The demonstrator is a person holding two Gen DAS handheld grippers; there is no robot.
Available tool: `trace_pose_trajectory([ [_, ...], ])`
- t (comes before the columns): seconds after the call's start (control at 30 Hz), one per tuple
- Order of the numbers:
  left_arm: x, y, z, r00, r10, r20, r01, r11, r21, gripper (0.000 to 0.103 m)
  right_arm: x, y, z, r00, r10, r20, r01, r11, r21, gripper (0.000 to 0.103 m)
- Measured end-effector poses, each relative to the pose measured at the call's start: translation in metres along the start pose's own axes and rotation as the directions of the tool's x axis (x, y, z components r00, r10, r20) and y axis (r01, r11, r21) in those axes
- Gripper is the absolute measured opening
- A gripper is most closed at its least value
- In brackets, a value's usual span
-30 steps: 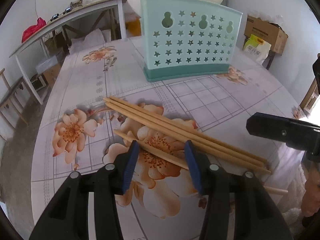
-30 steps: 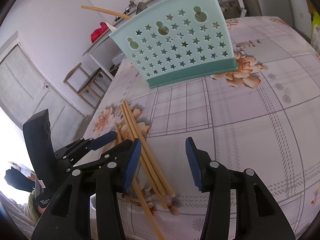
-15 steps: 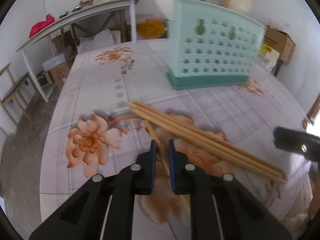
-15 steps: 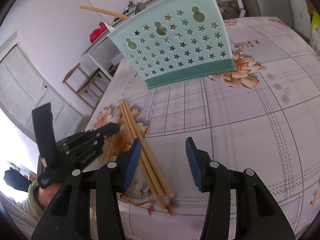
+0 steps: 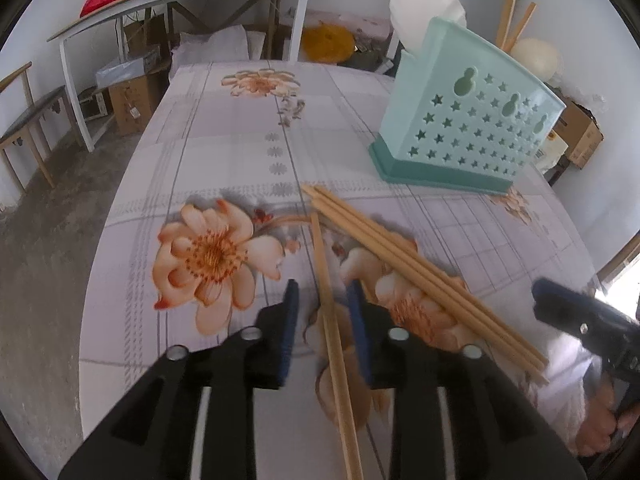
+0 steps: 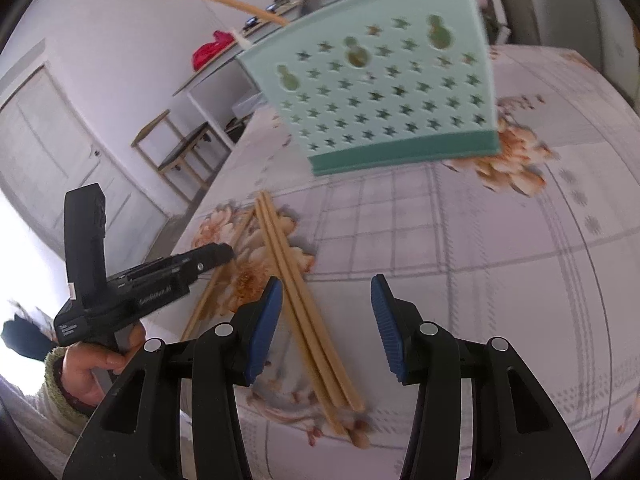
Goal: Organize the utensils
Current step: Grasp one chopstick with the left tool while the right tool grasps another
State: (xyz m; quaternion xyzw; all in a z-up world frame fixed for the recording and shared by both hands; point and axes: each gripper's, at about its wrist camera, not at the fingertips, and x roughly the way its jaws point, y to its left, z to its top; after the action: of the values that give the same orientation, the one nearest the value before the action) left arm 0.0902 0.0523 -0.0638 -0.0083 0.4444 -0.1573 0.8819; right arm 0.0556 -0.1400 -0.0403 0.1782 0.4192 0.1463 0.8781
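Upper right, the mint holder (image 5: 472, 128) holds white spoons (image 5: 424, 12). Left gripper (image 5: 322, 308), just reopening, straddles a loose chopstick (image 5: 326, 300); right gripper (image 6: 326, 320) gapes empty.

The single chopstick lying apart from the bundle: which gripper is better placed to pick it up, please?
Left. The left gripper already straddles the single chopstick, jaws open; the right gripper sits over the bundle.

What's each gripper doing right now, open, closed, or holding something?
Left gripper: open, jaws just reopened; a single chopstick lies between the pads, not pressed.
Right gripper: open, holding nothing, above the chopstick bundle.
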Motion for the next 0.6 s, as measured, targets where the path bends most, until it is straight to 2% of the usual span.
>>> trace_pose_trajectory([
  [0.17,-0.007,0.001,-0.008,1.0,-0.016,-0.026,0.016,1.0,-0.005,0.027,0.016,0.014,0.007,0.999,0.008,-0.05,-0.012,0.997,-0.073,0.042],
  [0.3,-0.011,-0.001,-0.013,0.998,-0.032,-0.046,0.031,0.999,-0.015,0.027,0.029,0.019,0.009,0.996,-0.004,-0.089,-0.006,0.995,-0.103,0.031],
  [0.43,-0.013,-0.01,-0.018,0.999,-0.017,-0.045,0.019,1.0,0.023,0.027,0.038,0.017,0.009,0.993,-0.009,-0.12,-0.002,0.995,-0.096,0.021],
  [0.6,-0.012,-0.014,-0.02,1.0,-0.009,-0.026,0.01,0.999,0.04,0.027,0.044,0.016,0.012,0.99,-0.013,-0.141,-0.002,0.995,-0.104,0.015],
])
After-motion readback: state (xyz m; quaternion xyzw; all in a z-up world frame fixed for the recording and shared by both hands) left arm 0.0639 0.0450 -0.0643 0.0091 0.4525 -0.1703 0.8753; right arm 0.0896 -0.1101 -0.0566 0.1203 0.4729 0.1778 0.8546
